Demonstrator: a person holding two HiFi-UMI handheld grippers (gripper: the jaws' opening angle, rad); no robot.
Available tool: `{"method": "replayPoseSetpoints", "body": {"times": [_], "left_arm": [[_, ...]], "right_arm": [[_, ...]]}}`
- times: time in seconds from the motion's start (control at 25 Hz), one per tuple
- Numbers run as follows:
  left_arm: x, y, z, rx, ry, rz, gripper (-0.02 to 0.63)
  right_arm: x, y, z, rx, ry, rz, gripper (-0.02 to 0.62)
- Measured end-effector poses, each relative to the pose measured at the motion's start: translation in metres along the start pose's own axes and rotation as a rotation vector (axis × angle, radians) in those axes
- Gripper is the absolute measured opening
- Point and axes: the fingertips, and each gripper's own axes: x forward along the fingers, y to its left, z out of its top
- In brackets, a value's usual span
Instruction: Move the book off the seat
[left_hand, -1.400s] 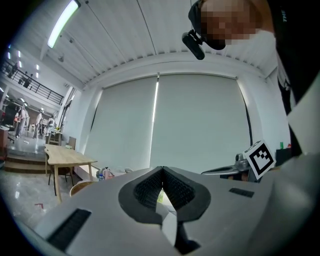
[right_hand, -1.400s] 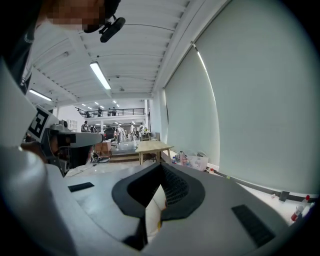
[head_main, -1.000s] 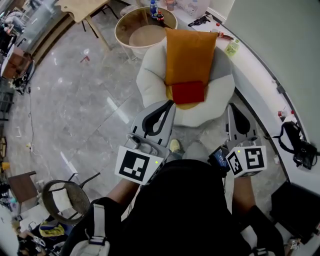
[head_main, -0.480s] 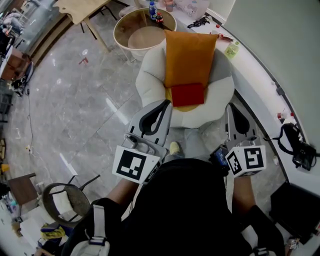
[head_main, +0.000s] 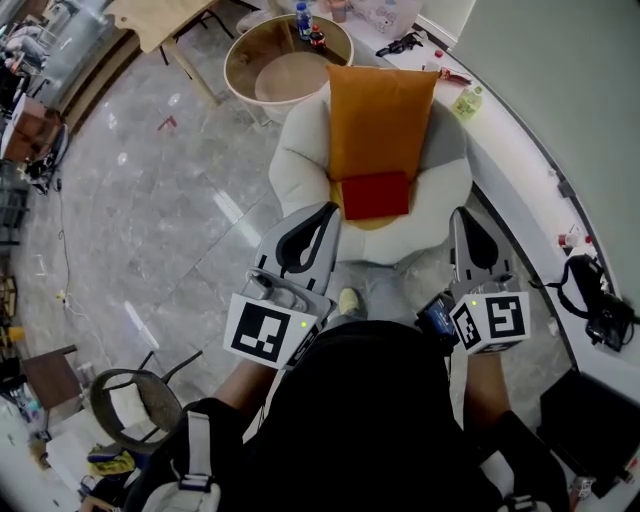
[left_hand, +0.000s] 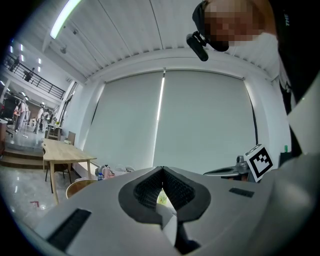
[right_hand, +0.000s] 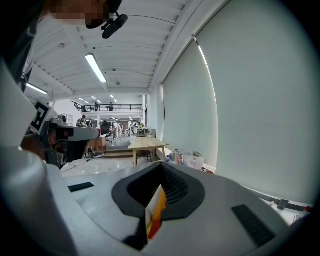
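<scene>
The fingers of the left gripper are pressed together at the tips and pinch nothing; a slim gap lower down shows only a yellow-green speck of the room beyond. The right gripper is likewise closed and empty, with slivers of orange, white and red showing through its gap. Ahead of both, at twelve o'clock from the person, the red book lies flat on the seat of a round white armchair, at the foot of an orange cushion leaning on the backrest. The left tips sit at eight o'clock from the book and the right tips at four o'clock, both clear of it. The book looks thin, stiff and light, with a smooth cover that may slip. The soft seat should give under a jaw, so its near edge seems the place to pinch. Which edge is the spine cannot be told, nor its thickness. The person's dark torso hides the floor nearby, and the marker cubes cover the hands. Beyond the chair, at eleven o'clock, stands a round table bearing small bottles
</scene>
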Motion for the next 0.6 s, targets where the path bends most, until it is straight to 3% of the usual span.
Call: {"method": "replayPoseSetpoints", "body": {"times": [0.16, 0.28, 0.44, 0.6], "left_arm": [[0.036, 0.001, 0.005, -0.007, 0.001, -0.014, 0.011], [0.065, -0.003, 0.013, 0.000, -0.055, -0.025, 0.009], [0.097, 0.002, -0.004, -0.020, 0.045, 0.003, 0.009], [0.126, 0.005, -0.008, -0.038, 0.071, 0.017, 0.011]], "right_arm": [[0.022, -0.024, -0.002, 0.003, 0.006, 0.012, 0.011], [0.039, -0.048, -0.003, 0.003, 0.014, 0.024, 0.011], [0.062, -0.076, 0.001, 0.012, 0.032, 0.028, 0.009], [0.087, -0.100, 0.006, 0.009, 0.042, 0.050, 0.011]]}}
